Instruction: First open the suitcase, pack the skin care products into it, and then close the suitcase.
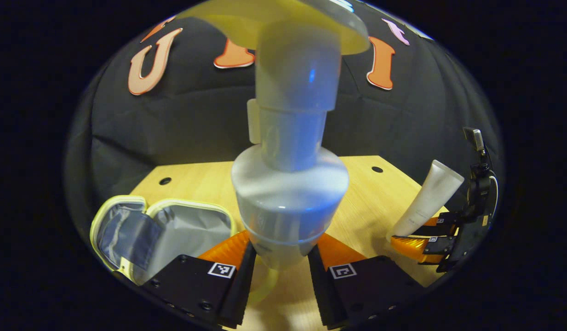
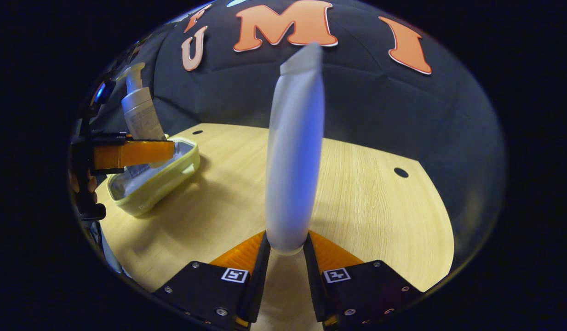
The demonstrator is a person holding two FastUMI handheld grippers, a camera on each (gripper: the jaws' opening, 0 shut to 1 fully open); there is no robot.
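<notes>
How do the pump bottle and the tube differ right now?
The pump bottle is stout, with a pump head on top; the tube is slim, tapering to a flat crimped end. The bottle, in the left gripper, is near the open suitcase; the tube, in the right gripper, is over bare table. Both are pale and clamped at the lower end.

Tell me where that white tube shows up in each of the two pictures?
Left gripper view: the tube is at the far right, leaning, held by the right gripper.
Right gripper view: the tube stands upright in the centre, clamped between that gripper's own fingers.
Shared landmark: the open suitcase, lower left in the left gripper view, left of centre in the right gripper view.
</notes>
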